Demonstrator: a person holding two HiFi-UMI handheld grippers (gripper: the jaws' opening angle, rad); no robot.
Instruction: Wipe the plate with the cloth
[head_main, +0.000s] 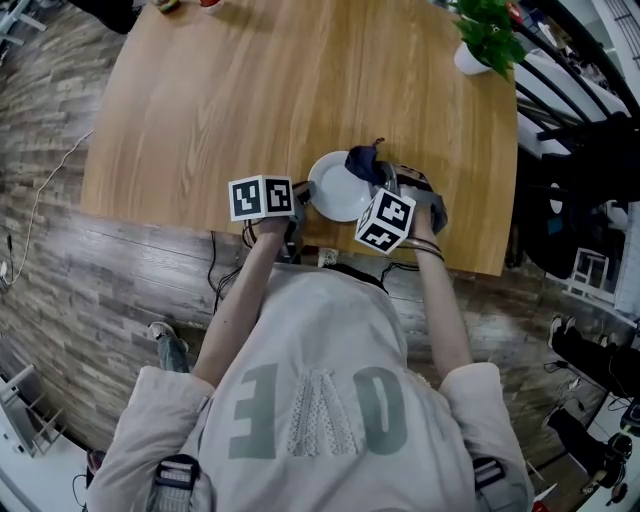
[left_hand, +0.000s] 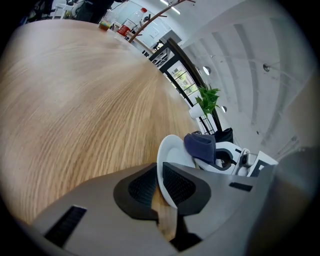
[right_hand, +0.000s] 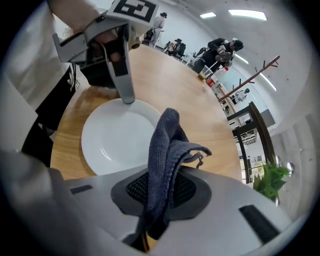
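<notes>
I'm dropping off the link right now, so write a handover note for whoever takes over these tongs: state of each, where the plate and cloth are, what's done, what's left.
Left tongs: shut on the left rim of the white plate, steadying it.
Right tongs: shut on the dark blue cloth, held at the plate's right side.
The plate is at the near edge of the wooden table.
Done: plate and cloth both gripped.
Left: press the cloth onto the plate and wipe it. Whether the cloth touches it yet cannot be told.
</notes>
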